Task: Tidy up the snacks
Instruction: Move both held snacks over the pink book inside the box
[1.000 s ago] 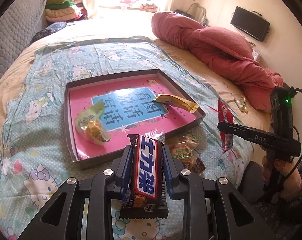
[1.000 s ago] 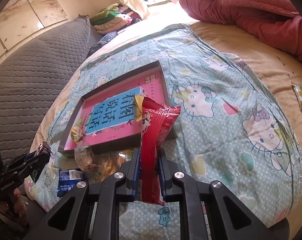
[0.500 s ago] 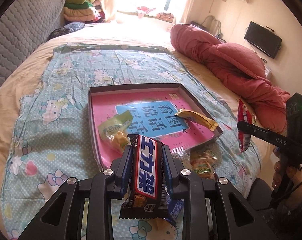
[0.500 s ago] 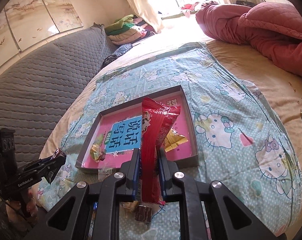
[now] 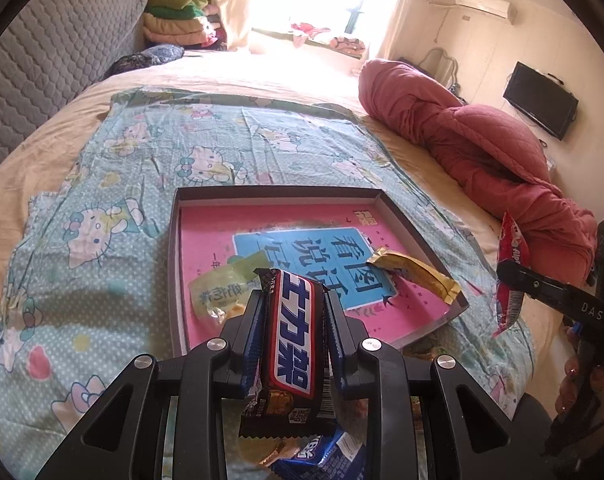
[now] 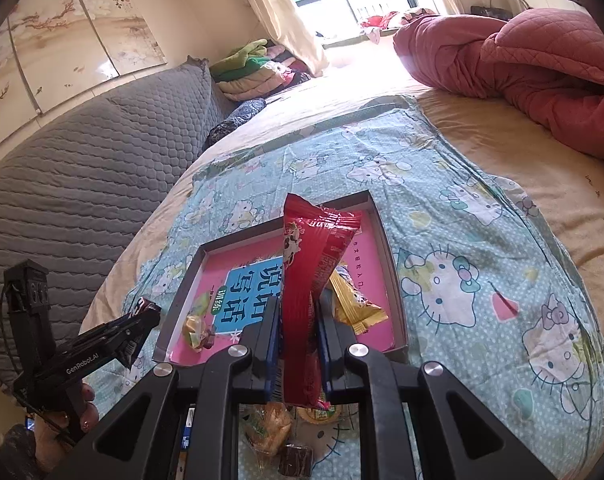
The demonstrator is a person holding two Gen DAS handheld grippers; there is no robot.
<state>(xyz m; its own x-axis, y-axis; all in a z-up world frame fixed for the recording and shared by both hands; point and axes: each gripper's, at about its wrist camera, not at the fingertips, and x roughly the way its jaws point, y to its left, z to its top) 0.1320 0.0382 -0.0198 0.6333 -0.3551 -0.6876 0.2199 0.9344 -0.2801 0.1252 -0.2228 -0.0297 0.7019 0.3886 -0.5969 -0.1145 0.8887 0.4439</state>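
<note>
Left wrist view: a bedroom with a wide bed (image 5: 261, 80), a cartoon-cat sheet (image 5: 101, 220) spread over it, a red quilt (image 5: 482, 148) bunched at the right, a grey headboard (image 5: 41, 60) at left and a bright window beyond. On the sheet lies a shallow tray (image 5: 173, 280) with a pink liner, holding a green packet (image 5: 225, 292) and a gold packet (image 5: 418, 274). The left gripper (image 5: 293, 316) pinches a dark chocolate bar (image 5: 293, 336) above the tray's near edge.

Right wrist view: the same bed, with painted panels (image 6: 61, 52) on the wall. The right gripper (image 6: 297, 320) squeezes a red packet (image 6: 310, 272) upright over the tray's near side. Loose snacks (image 6: 269, 428) lie on the sheet beneath it.
</note>
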